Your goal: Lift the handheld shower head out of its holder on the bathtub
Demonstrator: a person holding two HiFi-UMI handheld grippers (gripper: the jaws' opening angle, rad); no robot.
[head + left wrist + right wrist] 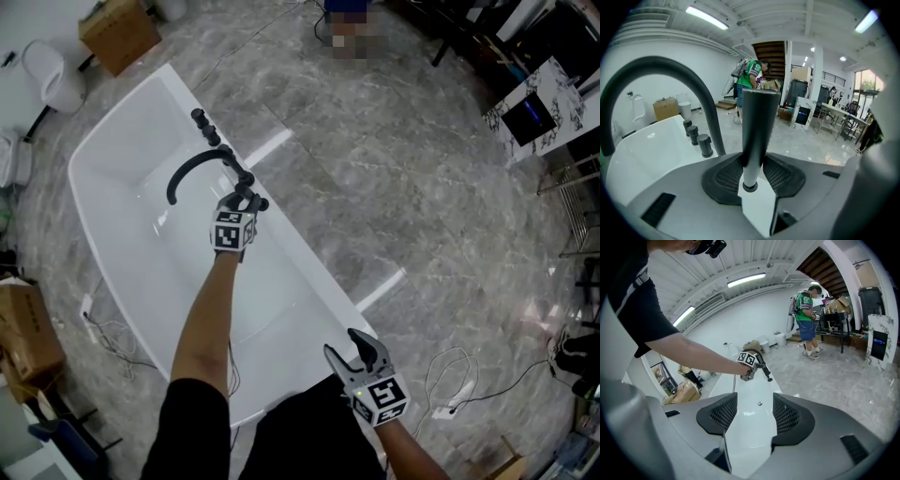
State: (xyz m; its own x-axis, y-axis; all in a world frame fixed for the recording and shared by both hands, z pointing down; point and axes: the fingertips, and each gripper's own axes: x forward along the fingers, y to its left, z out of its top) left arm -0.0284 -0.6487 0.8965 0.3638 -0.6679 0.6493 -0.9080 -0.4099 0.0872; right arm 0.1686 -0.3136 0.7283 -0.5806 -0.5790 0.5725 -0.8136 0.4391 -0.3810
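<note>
The left gripper (244, 202) reaches to the far rim of the white bathtub (112, 216), and its jaws are clamped on the handheld shower head (757, 126). This is a smooth dark cylinder that stands upright between the pads, just right of the arched spout (670, 70) and its row of knobs (698, 138). The cylinder's lower end shows just below the pads with white tub rim behind it, so it appears to be at or barely clear of its holder, which I cannot make out. The right gripper (361, 358) hangs at the near end of the tub, well apart, with its jaws spread and nothing between them.

The main risk is slip. The handle is round and glossy, and the pads hold only a short stretch near its base, so it could twist or slide down. Tilting it while the base is low could jam it against the holder. A swing to the left could knock it against the spout. No hose is visible, but a hidden one could tug the handle back.
</note>
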